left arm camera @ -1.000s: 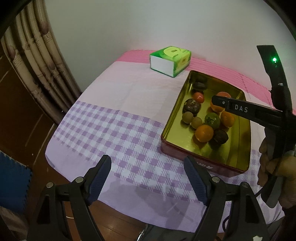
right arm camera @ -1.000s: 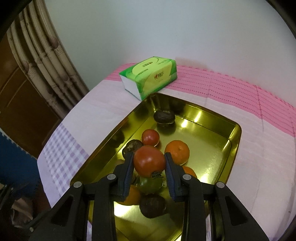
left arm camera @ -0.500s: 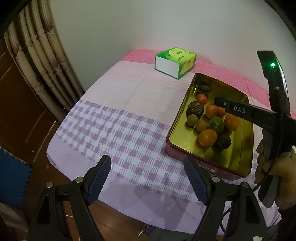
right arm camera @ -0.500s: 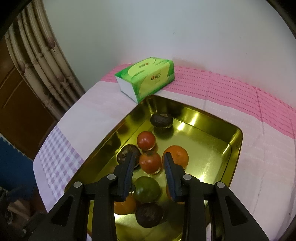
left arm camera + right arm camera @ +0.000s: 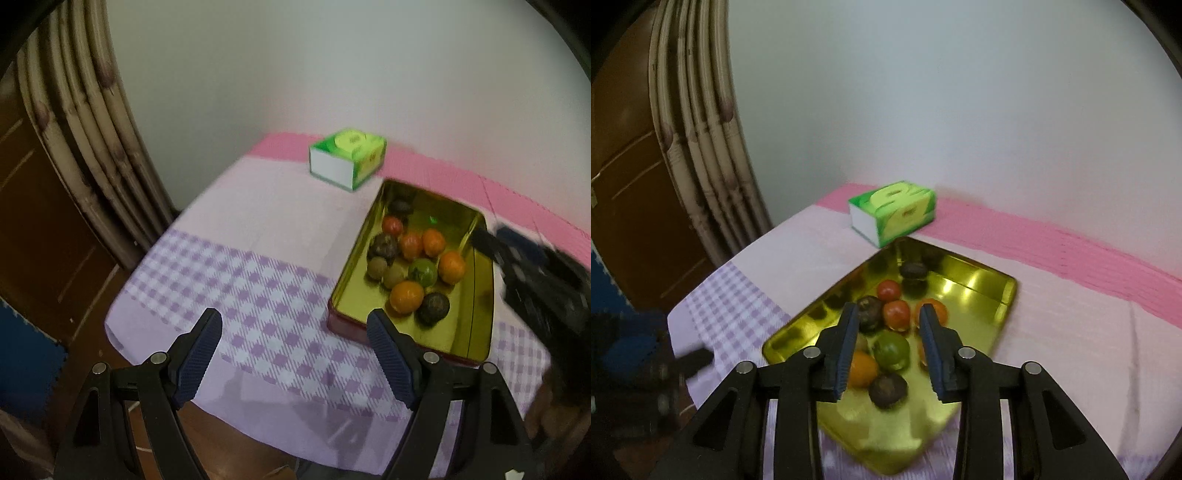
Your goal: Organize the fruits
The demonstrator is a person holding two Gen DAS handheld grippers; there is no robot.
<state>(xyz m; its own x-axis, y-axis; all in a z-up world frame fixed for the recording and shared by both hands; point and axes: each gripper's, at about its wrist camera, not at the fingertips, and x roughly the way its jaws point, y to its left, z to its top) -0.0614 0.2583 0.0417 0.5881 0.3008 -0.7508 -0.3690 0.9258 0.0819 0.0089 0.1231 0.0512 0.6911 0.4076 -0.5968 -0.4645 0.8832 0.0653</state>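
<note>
Right gripper (image 5: pixel 888 341) spread and empty, raised above the fruits (image 5: pixel 890 325) clustered mid-tin, nearer the left wall of the gold tin (image 5: pixel 997 317). Left gripper (image 5: pixel 295 360) spread wide, empty, off the tablecloth's (image 5: pixel 236 258) near edge. Judged near done: lift straight up, clear of the tin's rim, without nudging the red tomato (image 5: pixel 897 314). Tissue box (image 5: pixel 892 212) beyond the tin's far corner.

Fruits crowd the near-left half of the gold tray (image 5: pixel 1004 295); its far-right floor is bare. Tissue box (image 5: pixel 894 212) stands just beside the tray's far corner. Checked cloth (image 5: pixel 236 288) left of the tray lies open to my left gripper (image 5: pixel 295 347).
</note>
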